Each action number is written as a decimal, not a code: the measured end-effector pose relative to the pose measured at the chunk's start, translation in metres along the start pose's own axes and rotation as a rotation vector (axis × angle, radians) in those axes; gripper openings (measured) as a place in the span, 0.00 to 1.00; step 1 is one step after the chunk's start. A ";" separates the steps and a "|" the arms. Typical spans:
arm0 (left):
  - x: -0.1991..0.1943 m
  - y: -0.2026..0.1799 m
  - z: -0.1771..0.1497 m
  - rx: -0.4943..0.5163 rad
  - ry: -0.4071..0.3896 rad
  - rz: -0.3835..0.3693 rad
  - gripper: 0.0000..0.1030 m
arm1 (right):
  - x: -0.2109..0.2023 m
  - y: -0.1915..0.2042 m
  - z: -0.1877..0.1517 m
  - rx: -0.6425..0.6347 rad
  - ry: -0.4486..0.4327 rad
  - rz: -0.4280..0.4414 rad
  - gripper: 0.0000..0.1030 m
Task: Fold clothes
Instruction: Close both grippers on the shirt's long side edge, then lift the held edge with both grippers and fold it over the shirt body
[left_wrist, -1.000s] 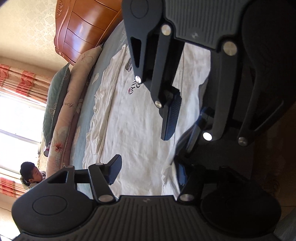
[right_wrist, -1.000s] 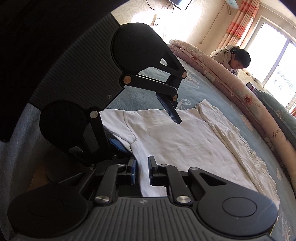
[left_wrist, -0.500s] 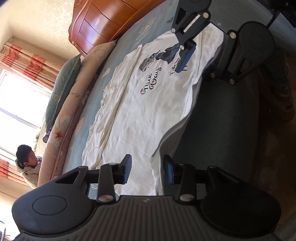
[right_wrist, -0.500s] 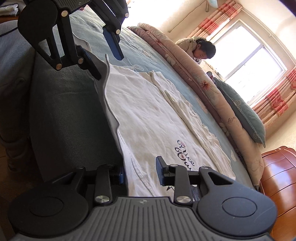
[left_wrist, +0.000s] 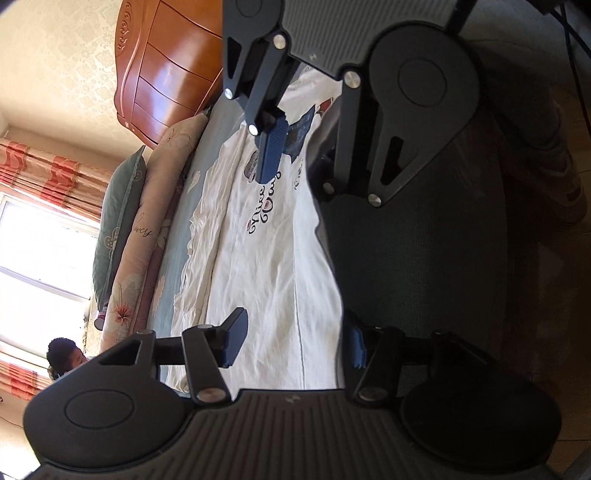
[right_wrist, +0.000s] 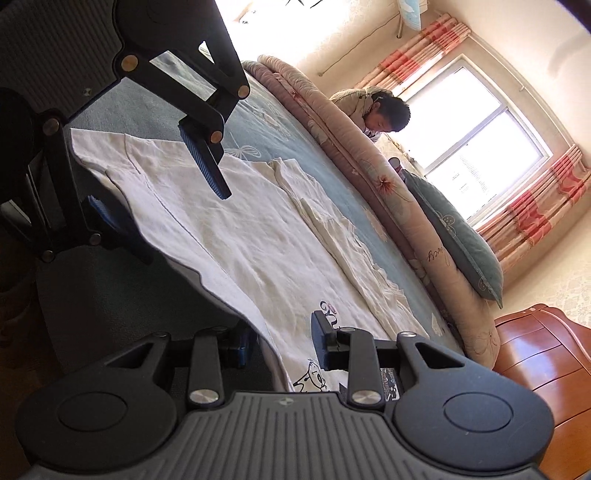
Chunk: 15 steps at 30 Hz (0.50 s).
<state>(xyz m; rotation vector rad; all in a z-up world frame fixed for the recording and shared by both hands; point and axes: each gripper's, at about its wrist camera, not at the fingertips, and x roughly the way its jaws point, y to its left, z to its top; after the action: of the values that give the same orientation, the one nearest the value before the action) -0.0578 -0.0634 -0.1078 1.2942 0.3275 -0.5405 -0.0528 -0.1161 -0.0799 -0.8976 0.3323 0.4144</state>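
A white T-shirt (left_wrist: 266, 266) lies spread flat on the blue bed (left_wrist: 218, 122), its near edge running along the bed's rim. The step in hand looks like the first grasp for a lengthwise fold: both tools straddle that near edge, one at each end.

In the left wrist view, the left gripper (left_wrist: 291, 341) sits at 6 o'clock with its jaws partly apart. They are opening slightly, the hem end of the shirt's edge lies between them, and the pads do not appear to press on the cloth. The right gripper (left_wrist: 295, 155) shows at 12 o'clock over the printed chest.

In the right wrist view, the right gripper (right_wrist: 282, 343) has its jaws partly apart too, astride the edge near the print, with no clear pinch; the left gripper (right_wrist: 162, 199) is at 10 o'clock by the far end.

The next move, as I judge it, calls for both jaws to close on the edge, then lift and carry it across toward the far side, by the rolled quilt (right_wrist: 369, 166), keeping the cloth taut and even.

The shirt's print (left_wrist: 264, 210) carries looping script that may read "Nice Day", though I cannot be sure. The green pillow (right_wrist: 454, 240) bears cursive writing too small to read. A person (right_wrist: 384, 110) leans at the bed's far side.
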 end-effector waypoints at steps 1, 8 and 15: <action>0.001 0.003 0.000 -0.008 0.010 0.008 0.35 | 0.000 0.000 -0.001 -0.003 0.002 0.000 0.34; 0.000 0.019 -0.014 -0.055 0.066 0.034 0.37 | 0.002 0.010 -0.028 -0.092 0.071 -0.019 0.38; 0.003 0.010 -0.016 -0.008 0.094 0.033 0.37 | -0.003 -0.011 -0.075 -0.127 0.186 -0.130 0.39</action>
<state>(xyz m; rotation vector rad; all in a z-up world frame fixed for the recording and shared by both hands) -0.0485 -0.0472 -0.1056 1.3180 0.3855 -0.4514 -0.0583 -0.1828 -0.1147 -1.0787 0.4193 0.2342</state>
